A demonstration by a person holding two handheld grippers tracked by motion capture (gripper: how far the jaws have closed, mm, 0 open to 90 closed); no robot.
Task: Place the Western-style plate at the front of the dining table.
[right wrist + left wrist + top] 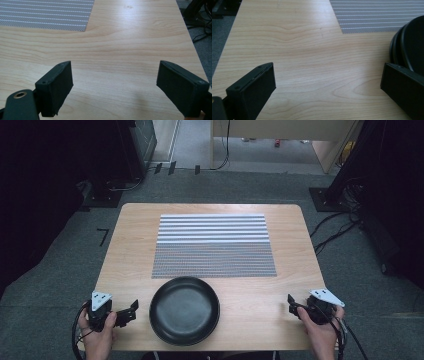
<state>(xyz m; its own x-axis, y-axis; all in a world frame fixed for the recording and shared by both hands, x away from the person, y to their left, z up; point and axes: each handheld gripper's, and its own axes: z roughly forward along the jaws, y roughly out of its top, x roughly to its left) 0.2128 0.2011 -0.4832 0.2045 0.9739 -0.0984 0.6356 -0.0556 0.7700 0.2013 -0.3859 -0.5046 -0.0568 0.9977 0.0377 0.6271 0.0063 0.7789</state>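
I judge nothing begun: my left gripper (131, 310) and right gripper (291, 303) sit with fingers apart, flanking the untouched black bowl (184, 310) on the surface (135, 235).

Black bowl (184, 310) (striped grey mat (213, 245))

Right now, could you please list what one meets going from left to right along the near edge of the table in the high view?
Left gripper → black bowl → right gripper, all over the wooden table, both with jaws open.
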